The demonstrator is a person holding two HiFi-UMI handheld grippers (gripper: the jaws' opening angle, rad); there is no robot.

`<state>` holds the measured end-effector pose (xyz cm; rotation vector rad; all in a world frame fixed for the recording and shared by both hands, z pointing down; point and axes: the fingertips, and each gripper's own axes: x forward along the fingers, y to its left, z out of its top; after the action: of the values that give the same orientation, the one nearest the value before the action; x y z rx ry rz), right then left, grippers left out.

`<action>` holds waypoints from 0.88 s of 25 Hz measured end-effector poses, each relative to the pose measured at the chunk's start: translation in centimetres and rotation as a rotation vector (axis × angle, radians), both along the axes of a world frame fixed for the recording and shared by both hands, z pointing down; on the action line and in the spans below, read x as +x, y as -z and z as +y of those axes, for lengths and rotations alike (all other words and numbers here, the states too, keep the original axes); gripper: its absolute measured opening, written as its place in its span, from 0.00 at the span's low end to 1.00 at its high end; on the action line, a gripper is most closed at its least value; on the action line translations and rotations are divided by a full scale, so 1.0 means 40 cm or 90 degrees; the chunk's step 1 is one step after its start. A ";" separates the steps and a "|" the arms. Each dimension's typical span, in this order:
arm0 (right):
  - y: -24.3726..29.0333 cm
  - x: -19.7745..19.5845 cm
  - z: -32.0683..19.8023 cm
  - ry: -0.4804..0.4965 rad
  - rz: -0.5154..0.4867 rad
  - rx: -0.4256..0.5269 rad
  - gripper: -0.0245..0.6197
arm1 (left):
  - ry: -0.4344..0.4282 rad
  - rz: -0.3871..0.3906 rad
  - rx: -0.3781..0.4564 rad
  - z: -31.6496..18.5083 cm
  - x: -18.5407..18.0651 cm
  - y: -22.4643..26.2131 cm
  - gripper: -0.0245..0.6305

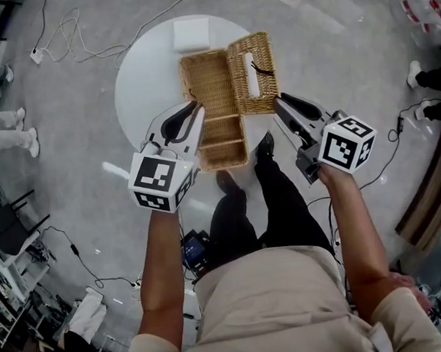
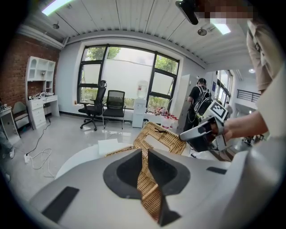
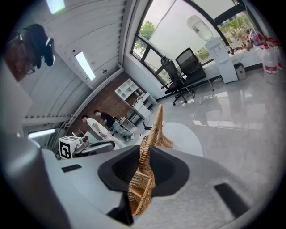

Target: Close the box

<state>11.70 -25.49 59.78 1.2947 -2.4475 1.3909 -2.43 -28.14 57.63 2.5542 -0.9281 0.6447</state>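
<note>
The rectangular woven wicker box (image 1: 214, 122) sits at upper centre on the round white table (image 1: 146, 70), its hinged wicker lid (image 1: 252, 73) flipped open to the right. The left gripper (image 1: 197, 110) pinches the box's left wall. The right gripper (image 1: 277, 100) pinches the lid's near edge.

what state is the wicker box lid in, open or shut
Open: the lid is tipped up at the right of the wicker box, whose inside shows. The right gripper pinches the lid's edge.

Open office, swivel chairs (image 2: 114, 106), water dispenser (image 2: 140, 106), white shelving desk (image 2: 39, 96), large windows (image 2: 117, 76)
</note>
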 end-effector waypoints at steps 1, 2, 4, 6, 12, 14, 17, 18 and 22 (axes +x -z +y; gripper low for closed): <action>0.012 -0.016 -0.002 0.010 0.001 0.006 0.12 | -0.001 0.002 0.001 0.000 -0.001 0.005 0.10; 0.023 -0.032 -0.004 0.019 0.001 0.012 0.12 | -0.001 0.004 0.001 0.001 -0.001 0.010 0.10; 0.042 -0.063 -0.007 0.040 -0.001 0.028 0.13 | -0.002 0.007 0.002 0.004 -0.001 0.020 0.10; 0.060 -0.096 -0.008 0.060 -0.001 0.040 0.13 | -0.002 0.010 0.000 0.008 -0.002 0.029 0.10; 0.079 -0.193 -0.010 0.123 0.021 0.058 0.15 | 0.002 0.014 0.004 0.018 -0.017 0.061 0.10; 0.076 -0.225 -0.008 0.144 0.030 0.059 0.15 | 0.009 0.015 0.009 0.019 -0.033 0.073 0.10; 0.073 -0.260 -0.010 0.169 0.045 0.056 0.15 | 0.020 0.015 0.015 0.017 -0.057 0.093 0.10; 0.072 -0.269 -0.011 0.175 0.050 0.055 0.15 | 0.023 0.015 0.017 0.015 -0.065 0.102 0.10; 0.070 -0.289 -0.012 0.192 0.064 0.050 0.15 | 0.038 0.015 0.029 0.013 -0.096 0.137 0.10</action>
<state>0.14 -25.97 57.00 0.9304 -2.5203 1.1375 -6.26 -27.60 52.17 2.5575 -1.0176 0.5813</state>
